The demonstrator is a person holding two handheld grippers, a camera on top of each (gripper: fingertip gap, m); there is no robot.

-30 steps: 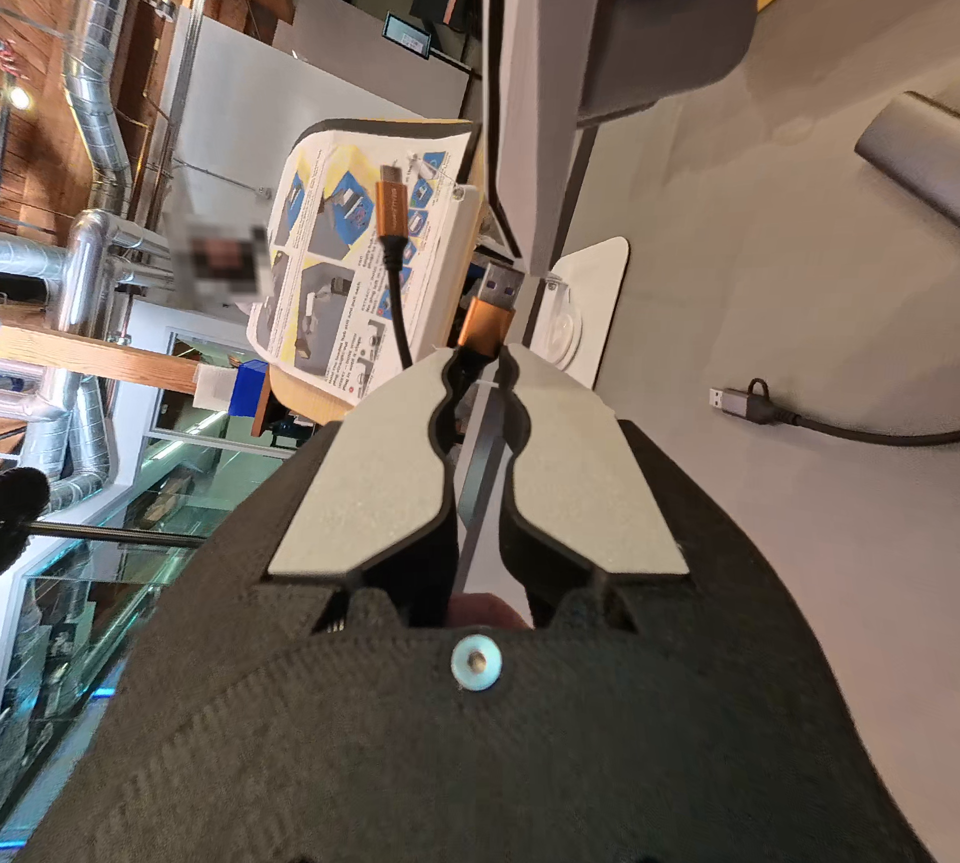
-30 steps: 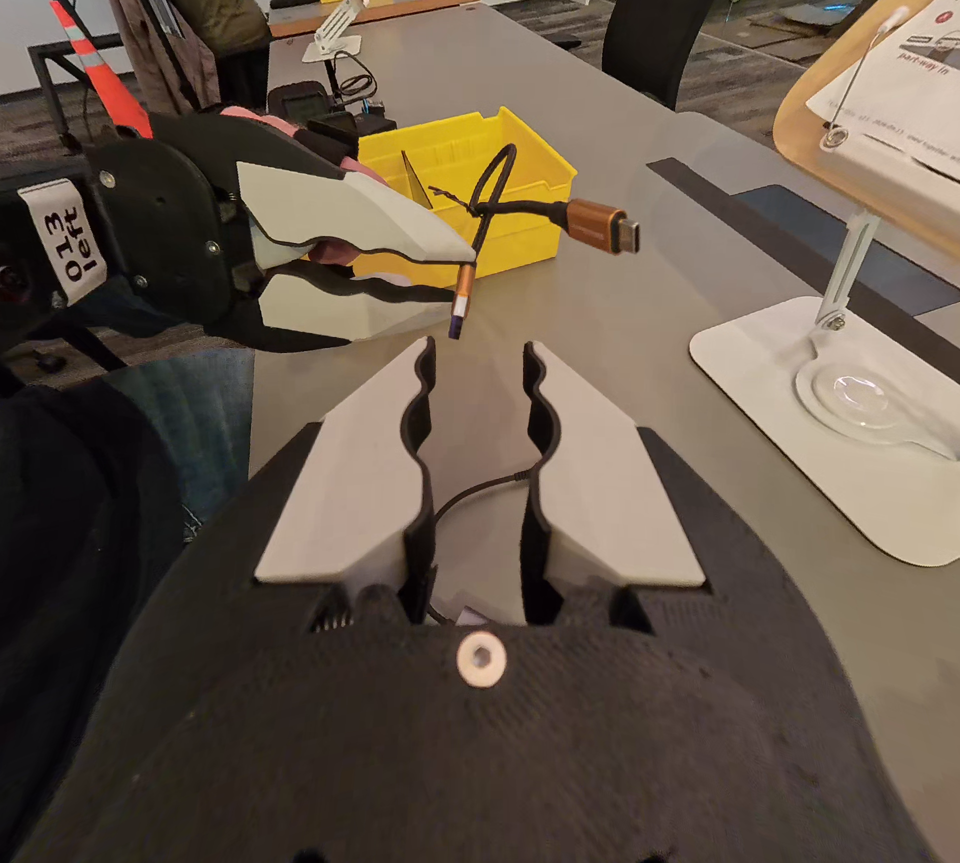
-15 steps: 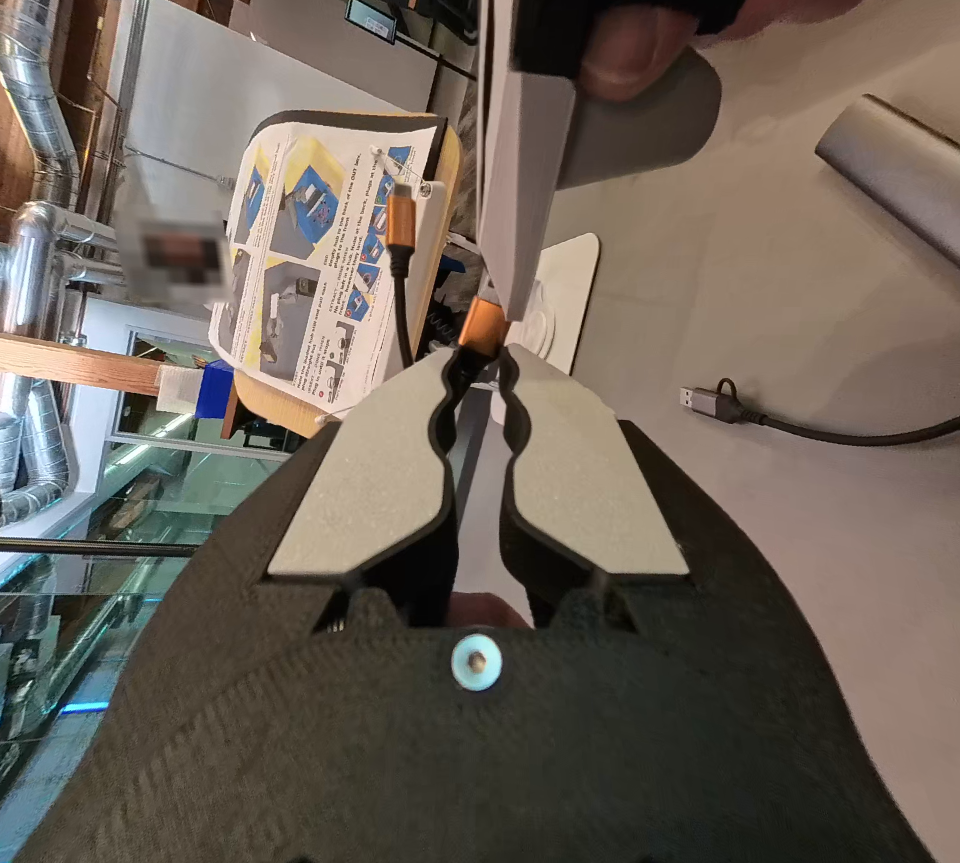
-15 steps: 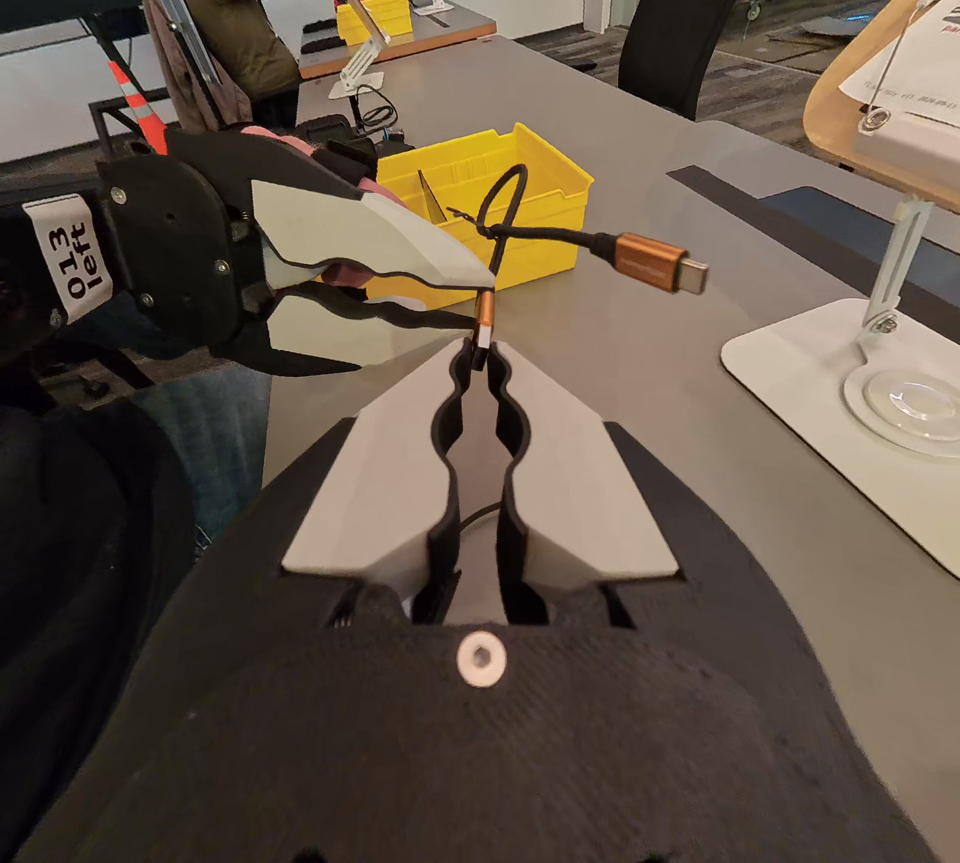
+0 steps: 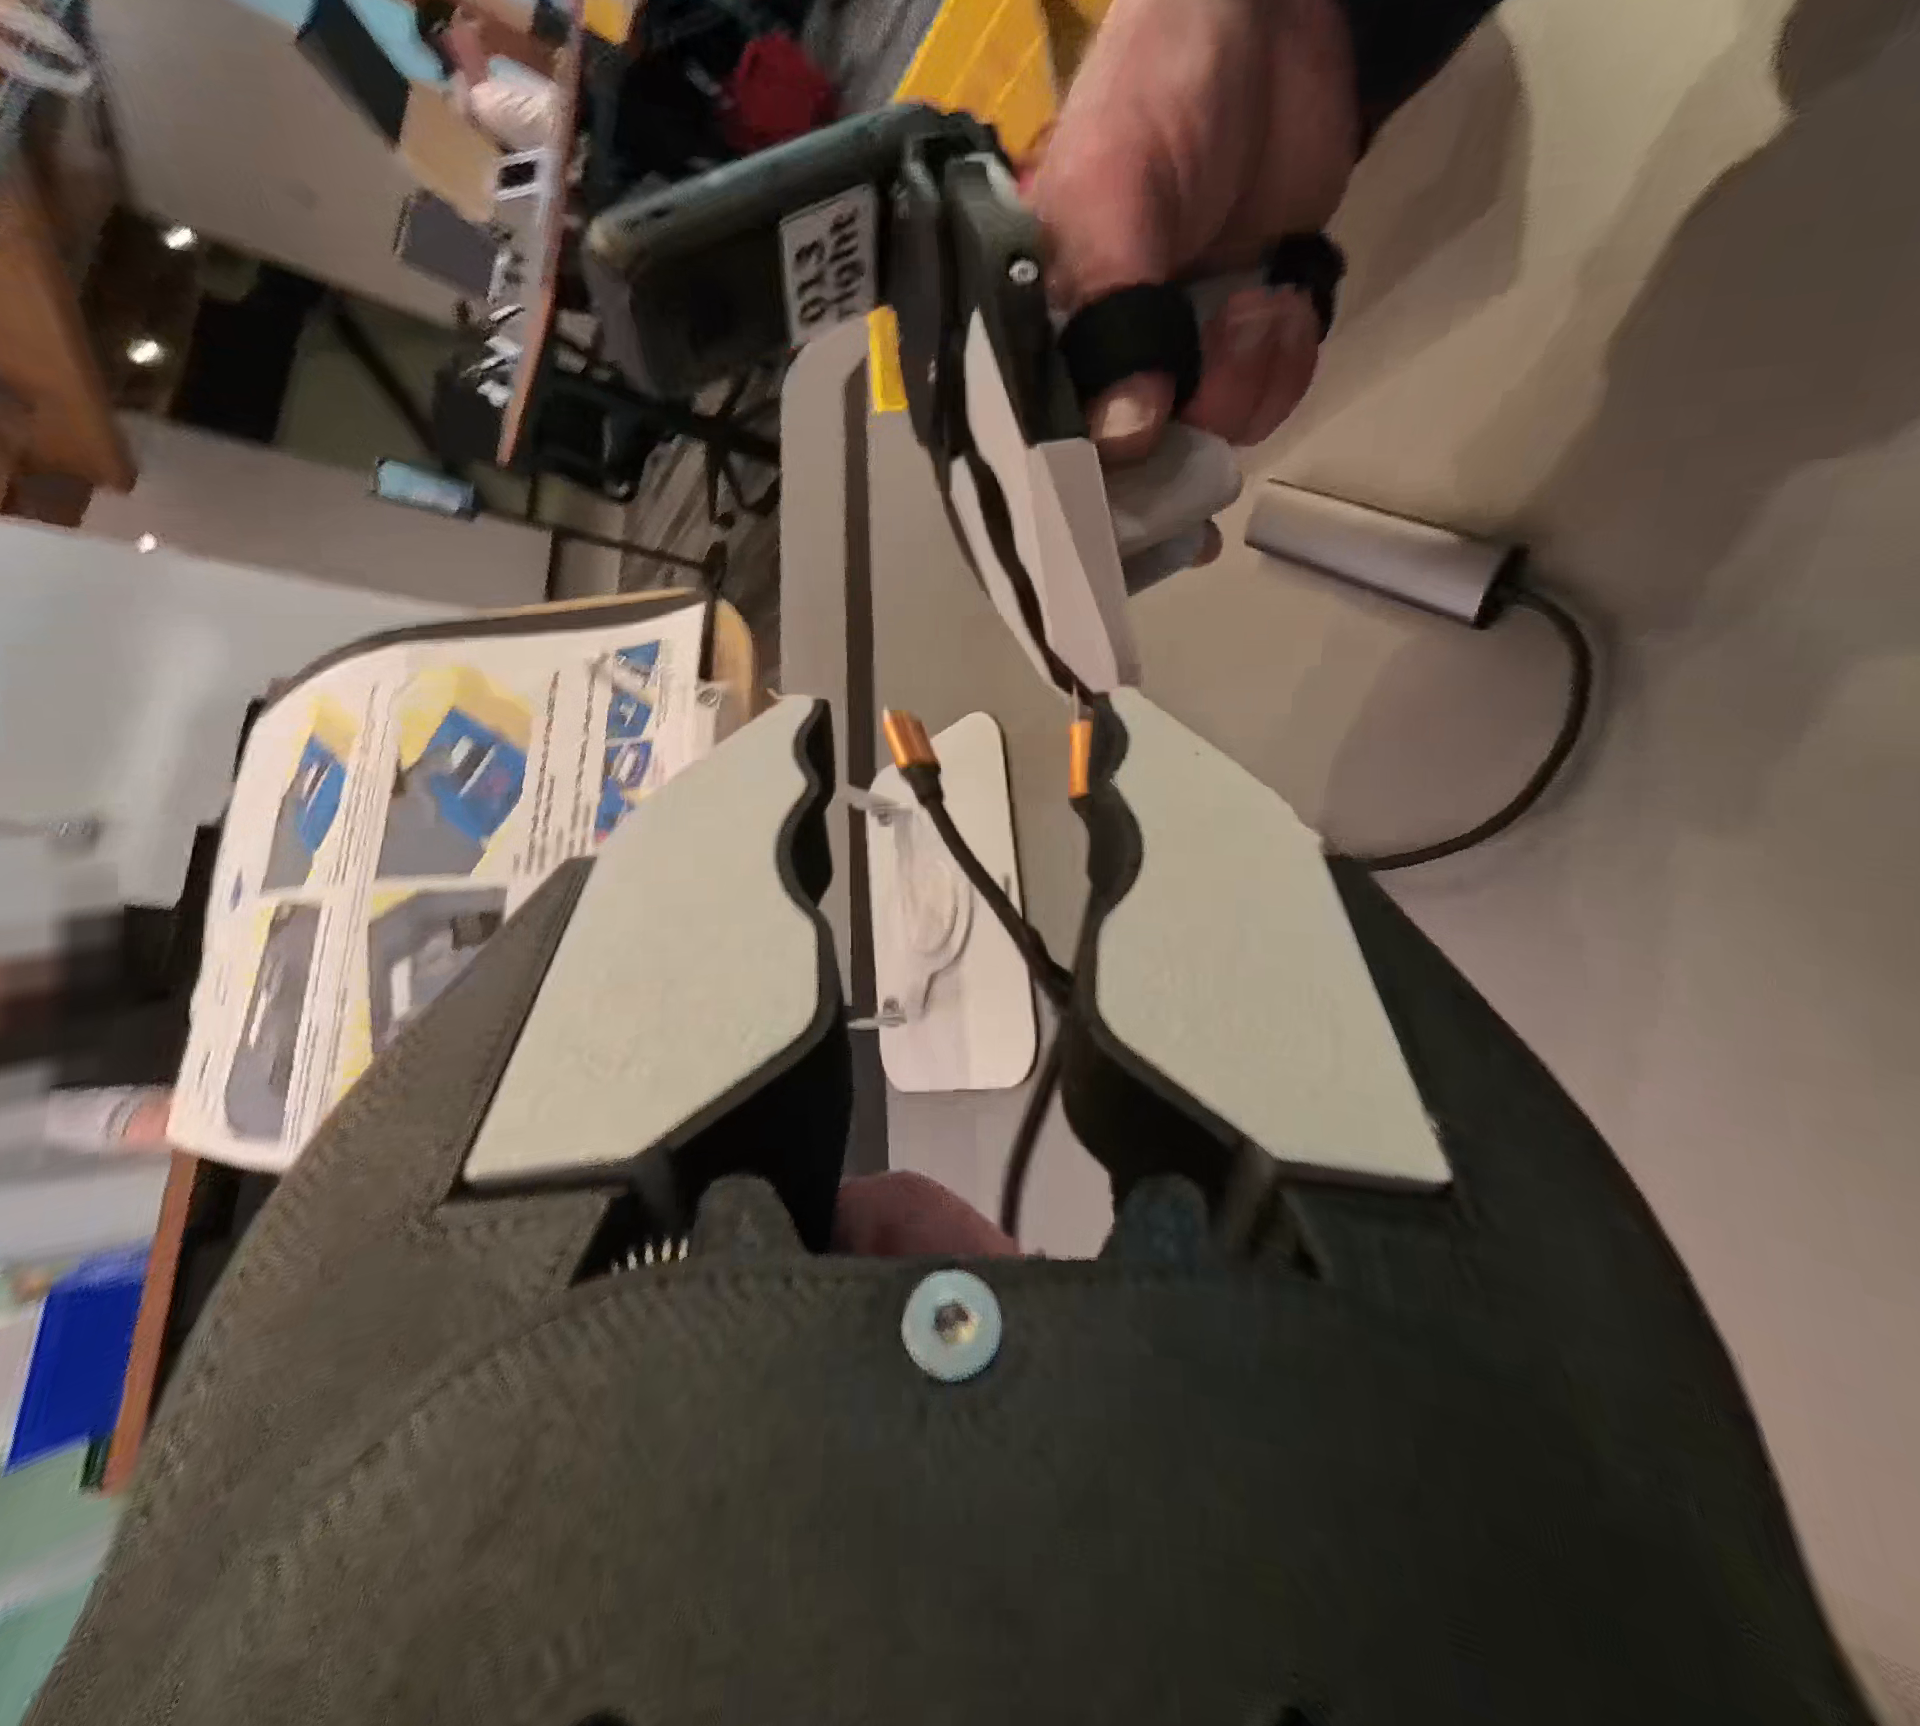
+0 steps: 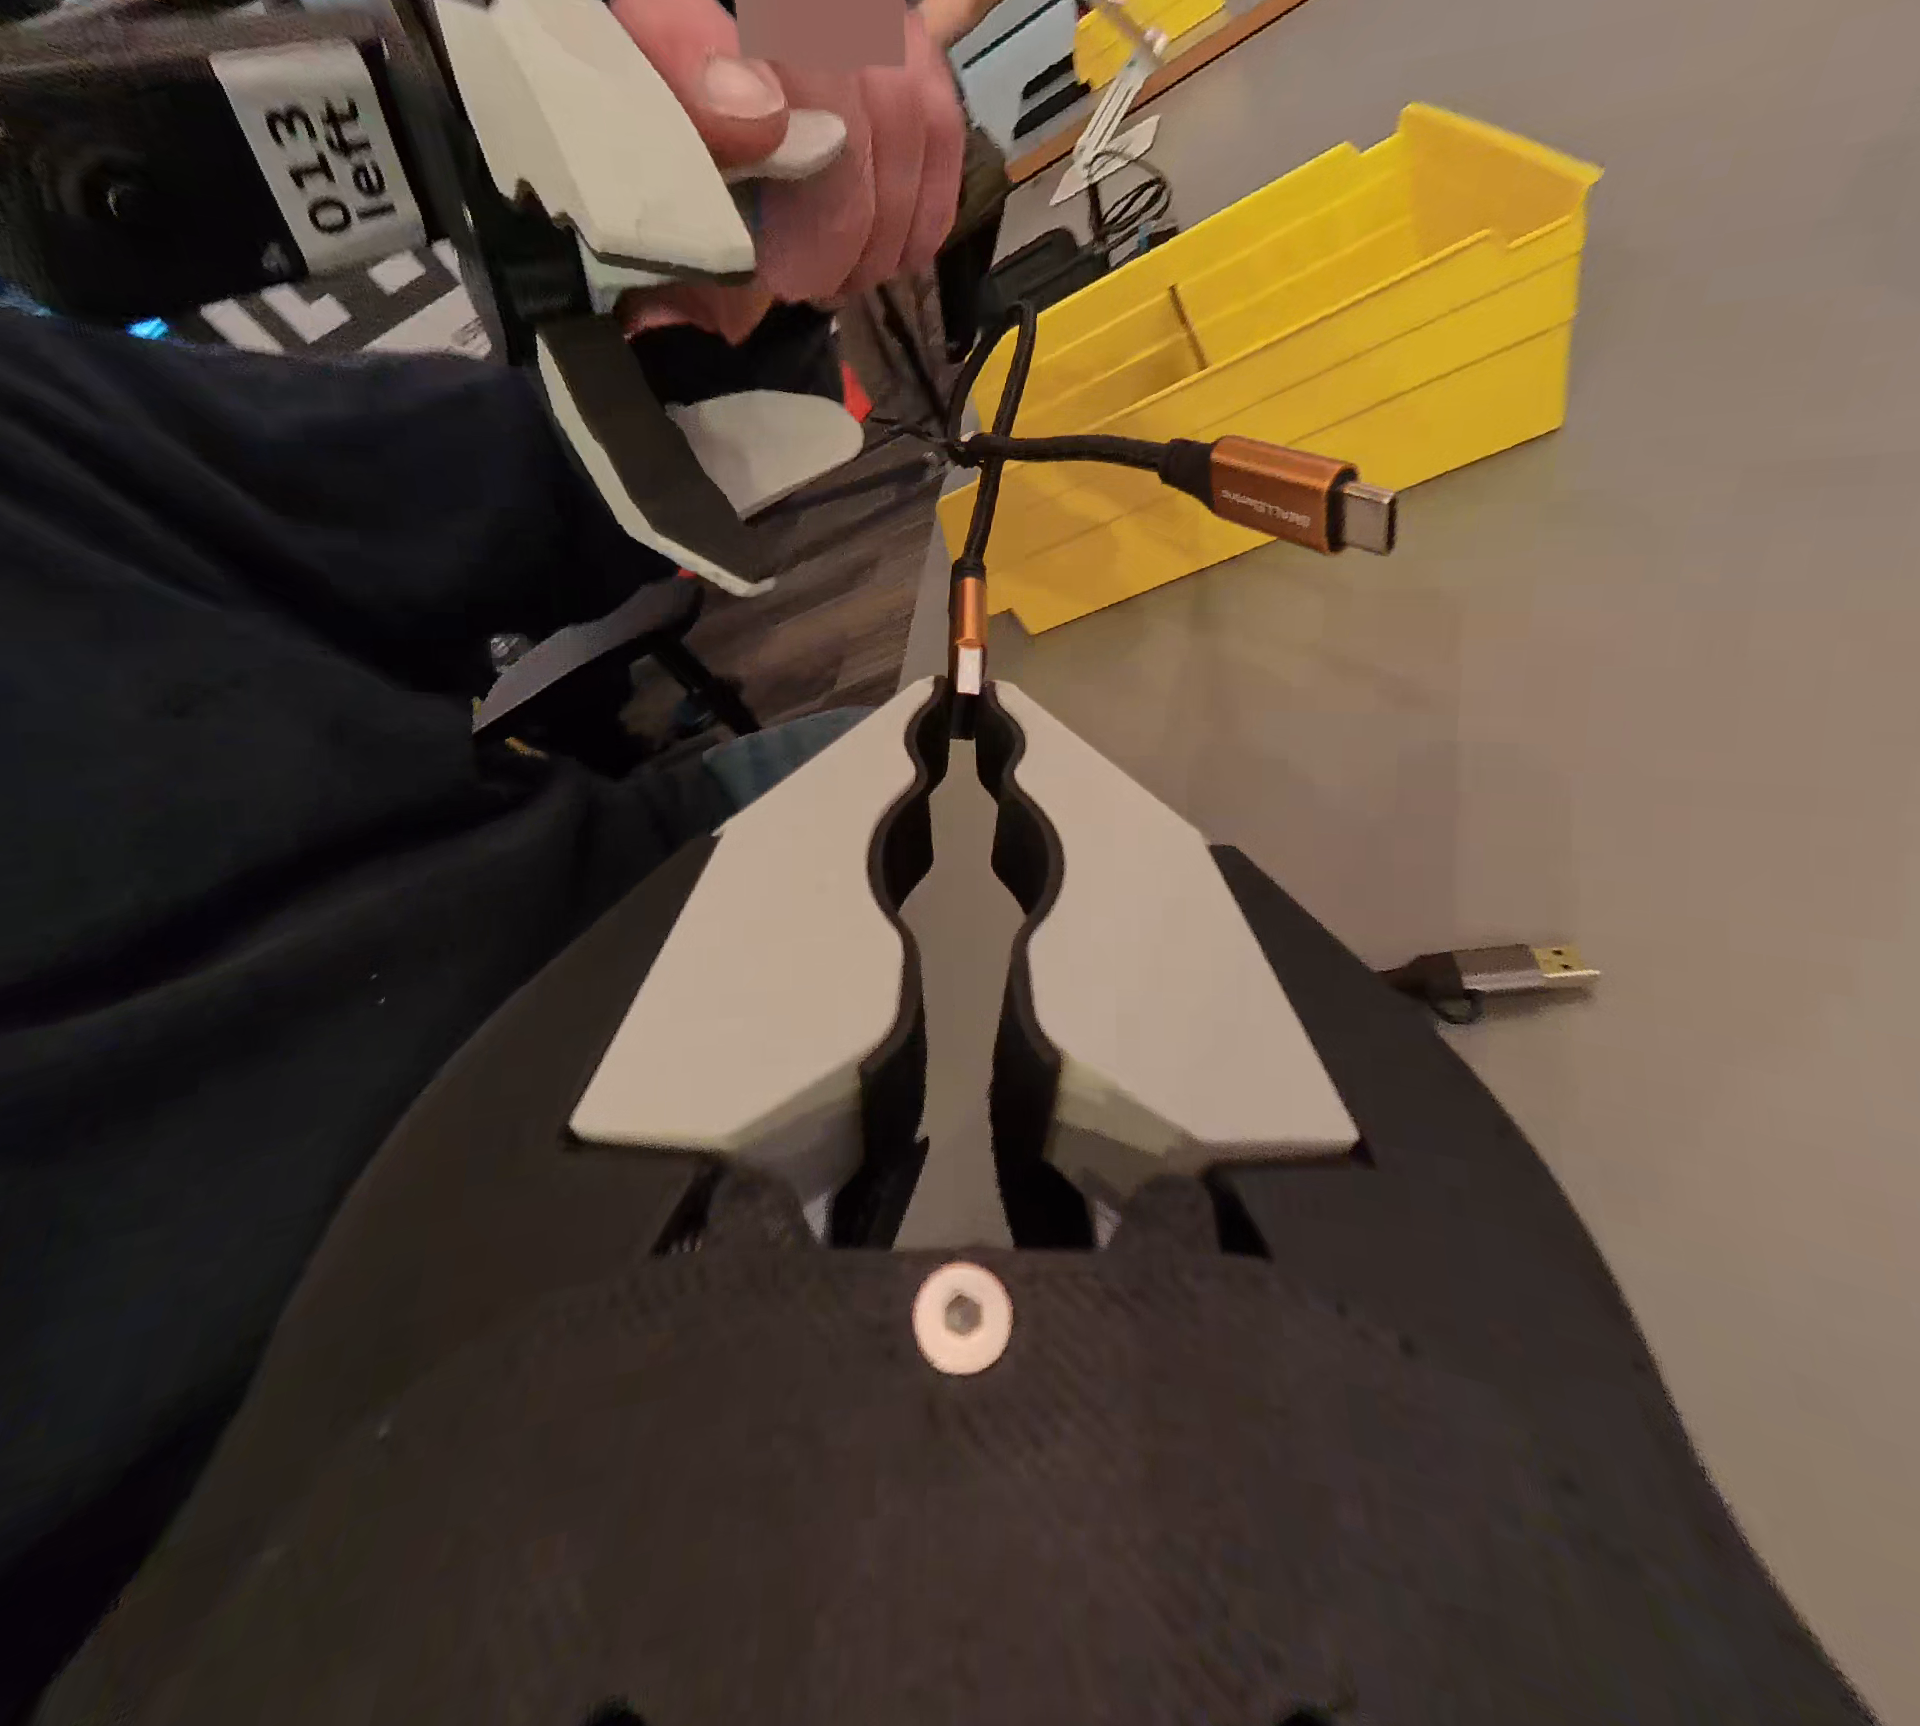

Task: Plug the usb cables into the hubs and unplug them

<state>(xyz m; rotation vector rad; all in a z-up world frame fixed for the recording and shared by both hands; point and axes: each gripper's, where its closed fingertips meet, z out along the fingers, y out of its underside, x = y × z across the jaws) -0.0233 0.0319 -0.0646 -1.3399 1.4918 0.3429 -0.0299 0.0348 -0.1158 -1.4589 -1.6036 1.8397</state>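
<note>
A black braided USB cable has orange plugs. My right gripper [image 6: 966, 700] is shut on the metal tip of its USB-A plug [image 6: 968, 616] and holds it above the grey table. The cable's USB-C plug [image 6: 1288, 492] sticks out free to the right. My left gripper [image 5: 966, 720] is open and empty; the cable hangs between its fingers without being held. In the left wrist view the right gripper [image 5: 1101, 684] pinches that plug [image 5: 1081, 746] by my right fingertip. A silver hub [image 5: 1371, 564] lies on the table beyond it. The left gripper [image 6: 743, 409] is up left in the right wrist view.
A yellow bin [image 6: 1351, 305] stands on the table [image 6: 1662, 637] behind the cable. A grey USB plug [image 6: 1507, 970] lies on the table at the right. A clipboard stand with an instruction sheet [image 5: 436, 845] and a white base [image 5: 956, 949] is ahead of my left gripper.
My left gripper let go of the orange plug, opened wide and drew back. My right gripper closed on the plug's tip and now holds the cable alone.
</note>
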